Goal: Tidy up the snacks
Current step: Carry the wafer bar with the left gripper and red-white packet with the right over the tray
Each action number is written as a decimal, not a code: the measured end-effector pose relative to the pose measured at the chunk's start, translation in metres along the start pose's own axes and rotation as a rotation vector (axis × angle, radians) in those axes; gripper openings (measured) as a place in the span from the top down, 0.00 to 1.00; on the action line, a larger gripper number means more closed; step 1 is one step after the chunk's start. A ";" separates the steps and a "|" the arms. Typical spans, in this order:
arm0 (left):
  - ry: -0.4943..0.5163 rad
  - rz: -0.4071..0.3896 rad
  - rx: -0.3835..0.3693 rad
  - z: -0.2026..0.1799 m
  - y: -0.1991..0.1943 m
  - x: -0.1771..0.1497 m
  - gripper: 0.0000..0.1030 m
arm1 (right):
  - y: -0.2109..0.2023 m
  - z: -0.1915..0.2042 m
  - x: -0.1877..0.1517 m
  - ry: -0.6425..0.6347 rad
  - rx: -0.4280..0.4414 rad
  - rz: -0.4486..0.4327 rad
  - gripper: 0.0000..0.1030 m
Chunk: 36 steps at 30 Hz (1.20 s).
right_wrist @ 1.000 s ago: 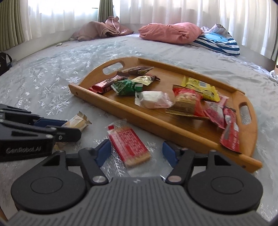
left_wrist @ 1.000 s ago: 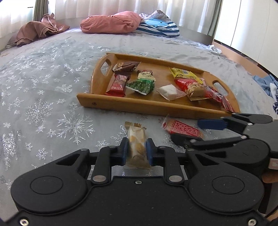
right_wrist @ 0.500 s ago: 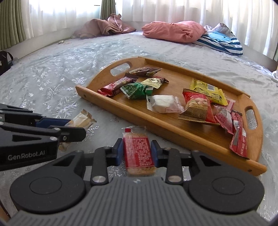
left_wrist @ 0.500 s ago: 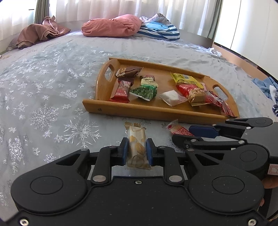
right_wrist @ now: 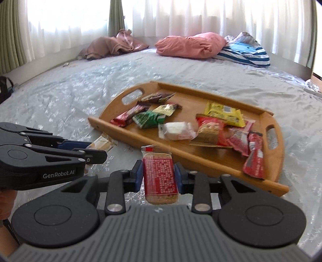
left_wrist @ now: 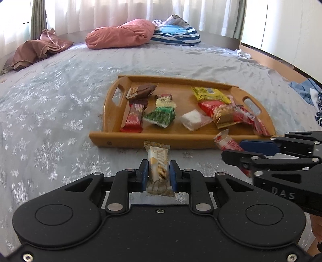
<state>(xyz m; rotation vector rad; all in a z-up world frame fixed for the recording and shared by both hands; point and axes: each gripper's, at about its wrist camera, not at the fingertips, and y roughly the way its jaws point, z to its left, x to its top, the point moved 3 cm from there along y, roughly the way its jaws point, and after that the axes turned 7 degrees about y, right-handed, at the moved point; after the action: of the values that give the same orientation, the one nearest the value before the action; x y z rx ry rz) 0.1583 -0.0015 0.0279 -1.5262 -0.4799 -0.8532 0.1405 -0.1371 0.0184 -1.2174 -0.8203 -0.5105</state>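
2 held snacks, cream wafer pack (left_wrist: 158,170) print blurred, red cracker pack (right_wrist: 160,177) sharper

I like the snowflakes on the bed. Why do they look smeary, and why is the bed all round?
Left wrist view: the fisheye lens bulges the snowflake-patterned grey bedspread; edge snowflakes streak with blur. Right wrist view: bright glare through the white sheer curtains, and the wooden handled tray looks slightly blurred.

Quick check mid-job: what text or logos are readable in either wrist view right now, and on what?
"GenRobot.AI": side of the black left gripper, right wrist view.
"DAS": side of the black right gripper, left wrist view.
Print on the red patterned cracker packet, the cream and gold snack packet and the packets in the oval wooden tray: too blurred.
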 end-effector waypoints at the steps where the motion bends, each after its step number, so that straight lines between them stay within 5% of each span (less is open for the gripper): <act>1: 0.004 -0.005 0.000 -0.001 0.000 0.004 0.80 | -0.003 -0.003 0.002 0.010 -0.003 -0.008 0.64; 20: 0.035 -0.065 -0.058 -0.008 0.003 0.045 0.81 | -0.025 -0.064 0.049 0.158 -0.103 -0.113 0.64; 24: 0.005 -0.039 -0.046 -0.005 0.004 0.022 0.52 | -0.027 -0.071 0.043 0.166 -0.116 -0.113 0.64; 29: -0.004 0.009 -0.030 -0.009 0.018 -0.004 0.53 | -0.027 -0.074 0.036 0.176 -0.126 -0.106 0.64; 31: -0.024 0.044 -0.037 -0.009 0.028 -0.011 0.60 | -0.027 -0.073 0.036 0.182 -0.124 -0.105 0.64; 33: -0.026 0.036 -0.008 -0.009 0.033 -0.015 0.78 | -0.027 -0.073 0.035 0.182 -0.124 -0.106 0.64; 36: -0.017 0.033 -0.014 -0.010 0.030 -0.014 0.80 | -0.028 -0.073 0.035 0.178 -0.127 -0.106 0.64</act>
<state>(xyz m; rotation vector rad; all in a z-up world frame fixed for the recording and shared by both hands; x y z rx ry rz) 0.1692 -0.0136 -0.0028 -1.5519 -0.4607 -0.8196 0.1617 -0.2120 0.0534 -1.2289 -0.7117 -0.7562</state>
